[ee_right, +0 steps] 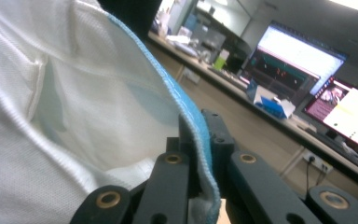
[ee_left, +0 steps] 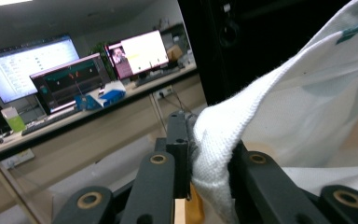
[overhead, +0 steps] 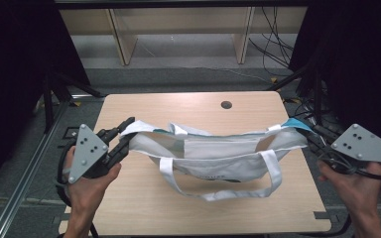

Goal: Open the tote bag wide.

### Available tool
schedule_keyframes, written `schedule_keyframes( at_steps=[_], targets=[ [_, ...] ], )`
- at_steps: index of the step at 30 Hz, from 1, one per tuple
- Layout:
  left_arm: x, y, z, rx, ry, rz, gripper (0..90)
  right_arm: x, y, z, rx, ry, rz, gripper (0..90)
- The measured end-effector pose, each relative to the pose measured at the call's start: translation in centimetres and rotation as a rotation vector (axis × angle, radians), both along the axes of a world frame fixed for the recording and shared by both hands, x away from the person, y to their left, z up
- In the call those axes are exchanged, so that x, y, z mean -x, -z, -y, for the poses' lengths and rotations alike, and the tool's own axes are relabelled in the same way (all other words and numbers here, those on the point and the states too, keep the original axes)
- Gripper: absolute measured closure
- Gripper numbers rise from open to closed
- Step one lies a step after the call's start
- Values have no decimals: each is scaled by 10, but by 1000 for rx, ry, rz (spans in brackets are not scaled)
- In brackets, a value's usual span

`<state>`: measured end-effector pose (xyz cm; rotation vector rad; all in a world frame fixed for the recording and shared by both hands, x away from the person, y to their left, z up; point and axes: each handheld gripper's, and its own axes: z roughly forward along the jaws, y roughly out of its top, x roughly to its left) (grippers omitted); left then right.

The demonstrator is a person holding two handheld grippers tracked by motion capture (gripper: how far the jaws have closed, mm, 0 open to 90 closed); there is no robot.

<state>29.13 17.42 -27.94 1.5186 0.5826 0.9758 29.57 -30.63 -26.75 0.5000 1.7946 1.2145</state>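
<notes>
The white tote bag (overhead: 213, 156) is held stretched between the two grippers and hangs above the wooden table (overhead: 144, 208). The left gripper (overhead: 124, 130) is clamped on one top corner of the cloth, the right gripper (overhead: 305, 130) on the opposite, blue-edged corner (both pinches look secure). The grasping seems done; what is left, most likely, is spreading, folding or laying it back down, handles (overhead: 273, 173) dangling below.
</notes>
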Motion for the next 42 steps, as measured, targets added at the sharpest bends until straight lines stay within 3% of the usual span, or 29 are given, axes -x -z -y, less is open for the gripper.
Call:
schedule_keyframes(
  at_steps=[2,5,7,8,10,11,12,13,15,16,18,20,24,26,28,32,42],
  targets=[
    [-2,-6,-1,41,7,3,803,1,-9,0,-14,-15,11,884],
    [-17,-4,2,20,7,-64,802,-6,-12,-2,6,3,-1,884],
    [-36,11,3,3,5,-128,801,-18,-3,-2,24,23,-53,884],
    [-41,17,3,1,7,-135,800,-28,6,-1,20,23,-87,883],
    [-50,32,4,10,13,-166,795,-39,18,3,9,41,-109,883],
    [-52,42,8,-22,-8,-173,795,-43,25,3,3,56,-122,883],
    [-53,48,10,-54,-5,-178,792,-48,32,3,21,62,-164,882],
    [-53,53,12,-77,1,-184,789,-50,37,3,30,69,-167,882],
    [-54,65,12,-87,5,-219,776,-56,47,5,50,75,-188,882],
    [-55,69,11,-72,16,-235,775,-58,51,6,24,69,-207,882],
    [-58,74,10,-65,24,-252,775,-59,57,7,18,68,-222,882],
    [-62,80,12,-92,35,-271,770,-61,62,5,44,75,-228,881],
    [-71,92,14,-105,44,-322,763,-61,75,4,58,87,-254,880],
    [-78,96,15,-97,41,-347,762,-63,84,4,36,92,-264,879],
    [-87,101,17,-95,35,-375,761,-68,93,4,67,99,-299,879],
    [-101,115,21,-82,30,-436,756,-75,109,3,68,102,-333,878],
    [-101,153,18,-148,37,-539,758,-79,136,-1,129,86,-400,877]
  ],
)
